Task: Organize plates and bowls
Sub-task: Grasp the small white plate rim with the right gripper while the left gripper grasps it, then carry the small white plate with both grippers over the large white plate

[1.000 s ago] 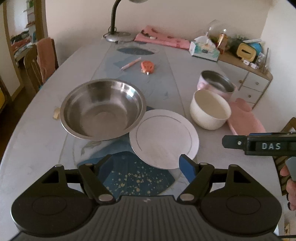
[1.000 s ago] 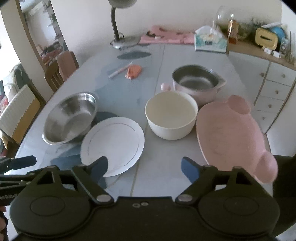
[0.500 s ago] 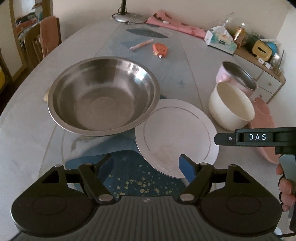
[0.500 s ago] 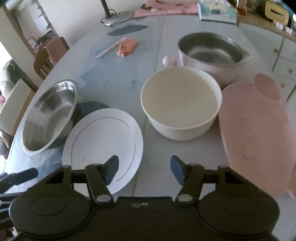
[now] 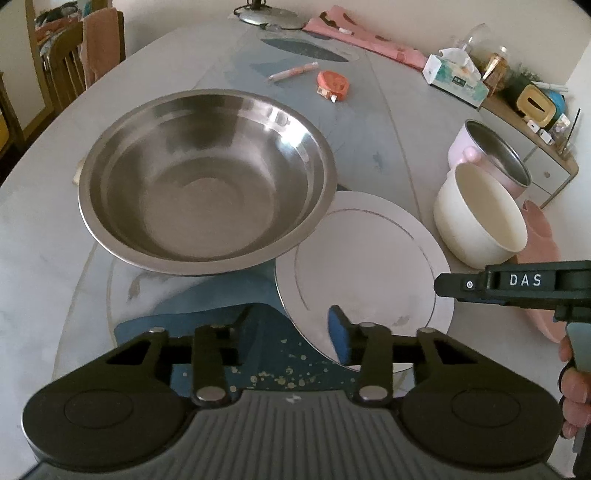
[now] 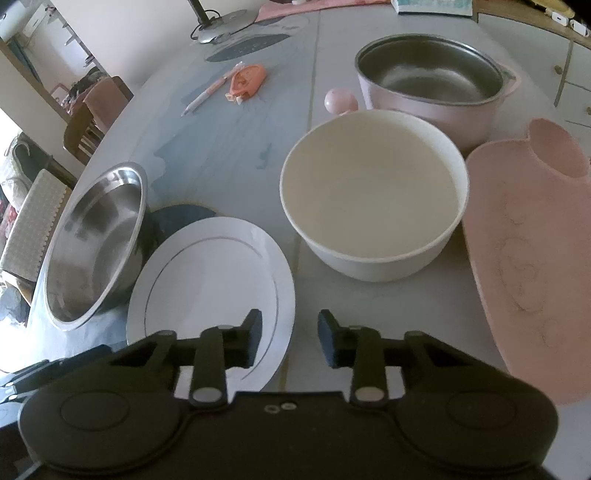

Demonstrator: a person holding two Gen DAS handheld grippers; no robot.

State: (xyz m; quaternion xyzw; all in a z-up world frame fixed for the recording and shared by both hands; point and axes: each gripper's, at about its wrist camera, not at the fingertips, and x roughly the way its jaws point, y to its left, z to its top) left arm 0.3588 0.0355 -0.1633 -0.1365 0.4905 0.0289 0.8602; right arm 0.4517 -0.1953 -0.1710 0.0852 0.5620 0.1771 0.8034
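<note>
item: white plate (image 5: 364, 266), flat, thin grey ring inside the rim; lies on the table (image 5: 33, 229) between the steel bowl (image 5: 207, 181) and the cream bowl (image 5: 480, 225); the steel bowl's rim overhangs its far-left edge, whether touching cannot be told

item: steel bowl, wide, shallow, empty; likely light, stiff and slippery; take by the rim

item: cream bowl, deep, empty; stands just in front of the pink pot (image 6: 428, 81) and beside the pink tray (image 6: 532, 251); probably heavier and breakable; one pad inside the wall, one outside

item: left gripper (image 5: 293, 325); jaws have just been closing and stand narrow with a gap; nothing between them; right finger shows over the plate's near edge, left finger over the blue mat (image 5: 207, 332)

item: right gripper (image 6: 290, 338); jaws have just been closing, narrow, nothing held; left finger over the plate's near-right edge, right finger over bare table

handling note: the plate looks rigid, smooth and fragile, and lies flush, so there is little lip to pinch; the near edge is the likely hold, one pad under and one over, or slide it to the table edge first

sundry: pen (image 6: 212, 90), orange tape measure (image 6: 245, 79), lamp base (image 6: 221, 26), tissue box (image 5: 456, 79)
</note>
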